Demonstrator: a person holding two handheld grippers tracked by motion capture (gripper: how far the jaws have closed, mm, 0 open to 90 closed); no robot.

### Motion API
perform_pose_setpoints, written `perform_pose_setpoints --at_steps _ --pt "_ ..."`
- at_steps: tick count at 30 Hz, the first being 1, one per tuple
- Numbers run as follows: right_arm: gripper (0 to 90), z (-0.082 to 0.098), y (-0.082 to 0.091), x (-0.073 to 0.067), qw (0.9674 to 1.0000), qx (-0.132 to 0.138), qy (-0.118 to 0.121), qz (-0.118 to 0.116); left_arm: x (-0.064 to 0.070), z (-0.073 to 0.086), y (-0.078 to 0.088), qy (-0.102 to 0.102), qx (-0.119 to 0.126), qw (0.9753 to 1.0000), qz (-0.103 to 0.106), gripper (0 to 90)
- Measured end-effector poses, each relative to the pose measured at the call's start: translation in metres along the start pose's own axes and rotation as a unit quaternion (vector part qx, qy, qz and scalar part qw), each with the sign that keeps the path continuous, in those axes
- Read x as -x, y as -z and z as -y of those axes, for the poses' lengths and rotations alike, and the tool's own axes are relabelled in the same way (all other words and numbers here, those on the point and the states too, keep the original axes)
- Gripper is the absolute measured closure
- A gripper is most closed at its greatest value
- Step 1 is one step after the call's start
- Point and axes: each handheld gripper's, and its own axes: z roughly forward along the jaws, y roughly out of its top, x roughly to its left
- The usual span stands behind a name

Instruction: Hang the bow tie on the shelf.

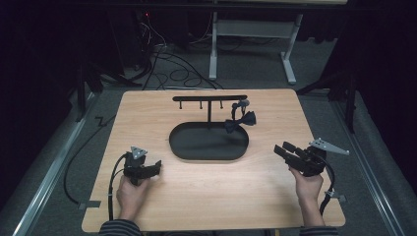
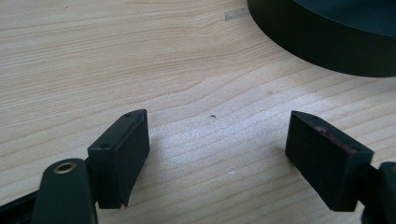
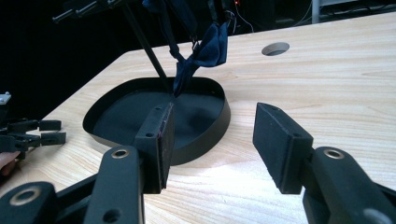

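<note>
A black oval tray [image 1: 196,143] lies mid-table with a T-shaped hook stand [image 1: 209,98] rising from its far side. A dark bow tie [image 1: 241,121] hangs from the right end of the bar by its strap. My left gripper [image 1: 156,167] rests low on the wood left of the tray, jaws open and empty; its own view shows the gripper [image 2: 217,119] over bare wood with the tray wall [image 2: 327,42] ahead at the right. My right gripper [image 1: 282,147] is right of the tray, open and empty. In its view the gripper [image 3: 214,112] faces the tray [image 3: 205,135] and bow tie [image 3: 205,51].
The wooden table [image 1: 211,201] has a round hole [image 3: 275,48] in its top beyond the tray. Cables [image 1: 172,69] and a white desk frame [image 1: 214,49] stand on the floor behind it. The left gripper [image 3: 32,133] appears far left in the right gripper view.
</note>
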Motion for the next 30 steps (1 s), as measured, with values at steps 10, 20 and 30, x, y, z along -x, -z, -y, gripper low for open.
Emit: perform_pose_setpoints --at_steps 10,20,30 --pt "50.0 0.008 -0.003 0.003 0.9999 -0.004 -0.010 -0.002 0.000 0.000 0.000 0.000 0.000 1.0000 0.000 22.0" --pt "49.9 0.015 -0.011 0.001 0.9998 -0.017 -0.008 -0.002 0.000 0.000 0.000 0.000 0.000 1.0000 0.000 22.0" --pt "50.0 0.021 -0.018 -0.002 0.9995 -0.027 -0.013 -0.010 0.000 0.000 0.000 0.000 0.000 1.0000 0.000 22.0"
